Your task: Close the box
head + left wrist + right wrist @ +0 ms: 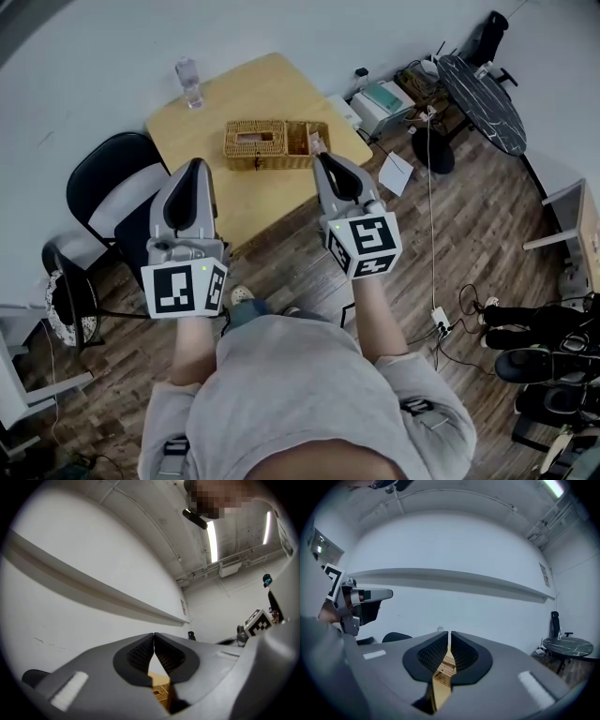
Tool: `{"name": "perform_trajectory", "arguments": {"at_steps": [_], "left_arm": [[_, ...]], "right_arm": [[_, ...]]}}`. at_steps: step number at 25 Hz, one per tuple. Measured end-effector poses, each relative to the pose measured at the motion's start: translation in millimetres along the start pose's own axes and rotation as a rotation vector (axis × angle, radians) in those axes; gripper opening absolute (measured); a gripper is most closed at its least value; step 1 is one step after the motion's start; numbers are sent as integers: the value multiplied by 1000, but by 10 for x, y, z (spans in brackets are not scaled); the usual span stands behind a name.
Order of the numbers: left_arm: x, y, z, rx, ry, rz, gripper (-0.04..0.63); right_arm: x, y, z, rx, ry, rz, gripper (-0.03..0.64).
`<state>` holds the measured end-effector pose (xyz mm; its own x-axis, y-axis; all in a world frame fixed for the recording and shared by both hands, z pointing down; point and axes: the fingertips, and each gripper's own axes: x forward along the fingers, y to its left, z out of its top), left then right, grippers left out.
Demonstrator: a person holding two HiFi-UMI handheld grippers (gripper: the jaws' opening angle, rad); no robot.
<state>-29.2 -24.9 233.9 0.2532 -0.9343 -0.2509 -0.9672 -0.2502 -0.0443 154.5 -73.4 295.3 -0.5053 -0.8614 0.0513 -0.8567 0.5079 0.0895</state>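
My worry was the right gripper. Its jaws were almost together, with only a hairline gap, so it could push but not grasp. A careless nudge might have slid the rectangular woven wicker box across the pale wooden table instead of swinging its lid. The gripper held nothing, and its tip hung just beside the box's near right corner; I couldn't tell if they touched. The left gripper, jaws pressed together and empty, hovered over the table's near left edge, apart from the box. The box sat mid-table, its right part seemingly open.
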Motion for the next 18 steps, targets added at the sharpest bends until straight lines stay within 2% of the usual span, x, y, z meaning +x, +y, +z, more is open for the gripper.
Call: {"name": "perform_trajectory", "arguments": {"at_steps": [7,18], "left_arm": [[-69,-155,48,8,0,-4,59],[-167,-262,53,12,1,-2,60]], "right_arm": [[-255,-60,129,-35,-36,-30,21],[-536,-95,297,-13,-105,-43,21]]}}
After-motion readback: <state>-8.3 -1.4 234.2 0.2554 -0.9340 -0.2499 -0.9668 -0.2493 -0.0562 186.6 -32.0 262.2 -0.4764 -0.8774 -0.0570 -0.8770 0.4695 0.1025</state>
